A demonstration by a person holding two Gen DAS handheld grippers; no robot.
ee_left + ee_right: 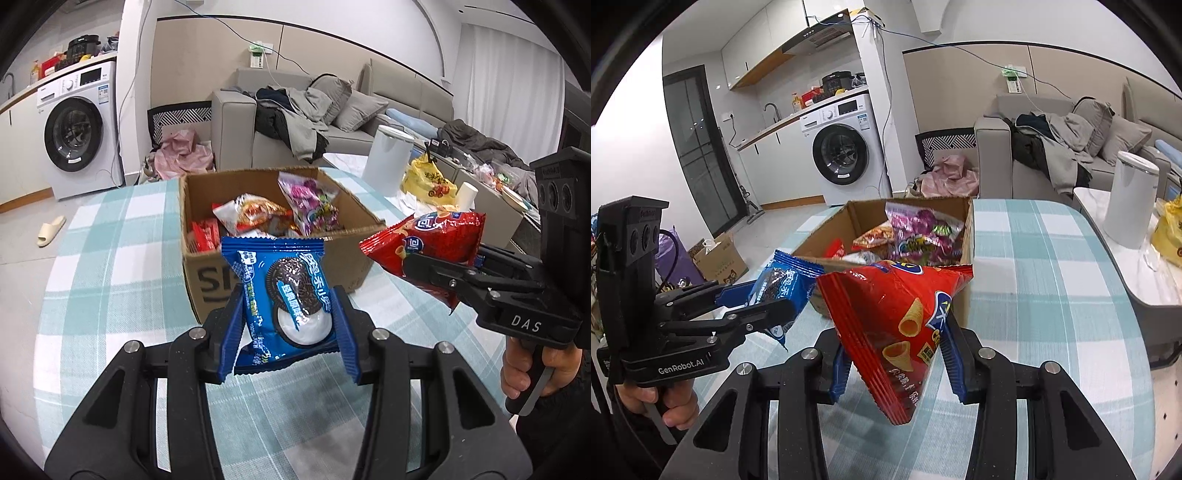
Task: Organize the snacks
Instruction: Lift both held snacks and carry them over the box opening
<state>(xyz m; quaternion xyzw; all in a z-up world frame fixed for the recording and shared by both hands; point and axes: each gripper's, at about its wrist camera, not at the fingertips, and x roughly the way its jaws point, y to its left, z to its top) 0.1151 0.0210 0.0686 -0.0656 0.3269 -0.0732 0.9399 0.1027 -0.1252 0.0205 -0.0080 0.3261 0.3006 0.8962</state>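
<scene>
A: Left wrist view, item one: your left gripper (288,321) is clenched on the blue cookie packet (282,299), its blue fingers (231,332) pressing both sides of the wrapper. The packet stands upright, lifted off the worktop (110,258).

B: And where does the box sit from there?

A: The cardboard box (273,266) is at 12 o'clock, just behind the packet, open-topped on the checked cloth. Inside it: a purple candy bag (310,203) toward the far corner, an orange-red snack bag (251,214) beside it, red wrapped bars (203,232) along the left wall.

B: Item two?

A: Your right gripper (443,266) enters at 3 o'clock, grasping the red cone-snack bag (428,240), held in the air near the box's right corner.

B: What does the right wrist view show?

A: There your right gripper (897,365) has its fingers (951,365) closed on the red cone-snack bag (897,325), which hangs tilted, a corner pointing down. The cardboard box (967,258) lies at 12 o'clock, directly behind it. Your left gripper (768,306) shows at 9 o'clock with the blue cookie packet (786,280), beside the box's near-left corner.

B: Other entries?

A: A white cylindrical container (1130,203) at 2 o'clock, on a separate pale surface.
</scene>
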